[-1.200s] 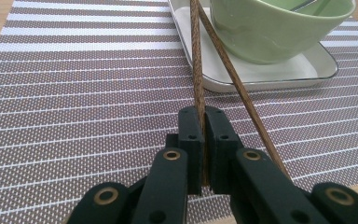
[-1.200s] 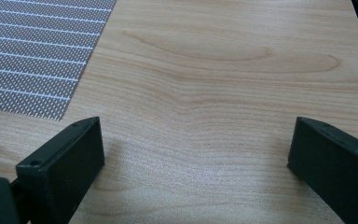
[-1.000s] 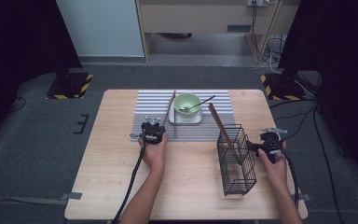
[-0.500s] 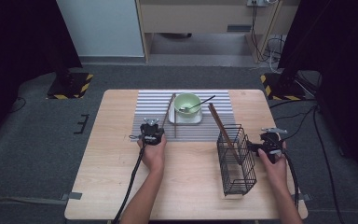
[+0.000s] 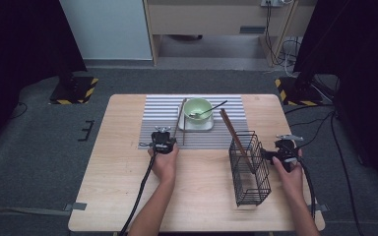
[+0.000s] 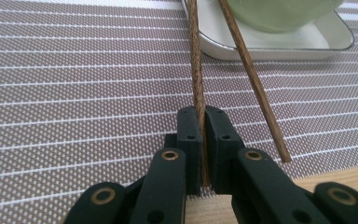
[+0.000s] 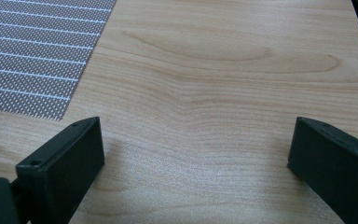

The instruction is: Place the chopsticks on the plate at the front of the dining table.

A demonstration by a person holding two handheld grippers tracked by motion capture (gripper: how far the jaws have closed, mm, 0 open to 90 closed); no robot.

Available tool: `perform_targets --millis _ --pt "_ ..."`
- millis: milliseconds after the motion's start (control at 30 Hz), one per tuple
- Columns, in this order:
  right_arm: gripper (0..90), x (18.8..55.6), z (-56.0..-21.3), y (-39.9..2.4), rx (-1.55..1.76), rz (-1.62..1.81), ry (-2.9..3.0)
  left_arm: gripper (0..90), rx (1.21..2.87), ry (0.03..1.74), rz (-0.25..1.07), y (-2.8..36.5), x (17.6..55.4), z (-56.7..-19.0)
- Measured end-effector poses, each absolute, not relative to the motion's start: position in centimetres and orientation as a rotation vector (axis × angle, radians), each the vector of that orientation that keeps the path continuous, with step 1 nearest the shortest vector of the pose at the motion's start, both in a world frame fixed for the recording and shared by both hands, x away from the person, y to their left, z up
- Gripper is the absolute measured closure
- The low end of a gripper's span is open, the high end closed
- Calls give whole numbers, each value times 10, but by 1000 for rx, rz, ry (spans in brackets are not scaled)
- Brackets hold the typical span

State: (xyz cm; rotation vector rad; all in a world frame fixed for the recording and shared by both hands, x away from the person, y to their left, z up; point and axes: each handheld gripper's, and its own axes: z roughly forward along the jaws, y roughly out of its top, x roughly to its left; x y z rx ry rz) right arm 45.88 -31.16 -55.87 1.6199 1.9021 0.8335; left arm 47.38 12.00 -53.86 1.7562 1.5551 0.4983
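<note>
Left gripper view: left tongs (image 6: 201, 140) clenched on chopstick (image 6: 196, 65)
Chopstick axis: runs straight ahead toward dish (image 6: 279, 44)
Right tongs (image 7: 191, 163): released, over bare desk (image 7: 223, 70)

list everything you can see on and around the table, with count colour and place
table: 1, light wood, centre of the high view
placemat: 1, grey with white stripes, far middle of the table
dish: 1, white, on the placemat
bowl: 1, pale green, on the dish
spoon: 1, dark handle, resting in the bowl
chopsticks on the mat: 2, brown wood, left of the dish; one is clamped in the left gripper
wire basket: 1, black, right half of the table
chopsticks in the basket: brown, leaning out of it; count unclear
left gripper: black, shut on a chopstick
right gripper: black, open over bare table
</note>
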Motion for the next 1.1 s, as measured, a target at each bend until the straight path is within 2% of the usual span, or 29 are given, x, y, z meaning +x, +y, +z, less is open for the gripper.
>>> perform_targets --millis 1100 --pt "34 459 -559 -312 1619 833 1902 818 1767 1528 444 105 472 -542"
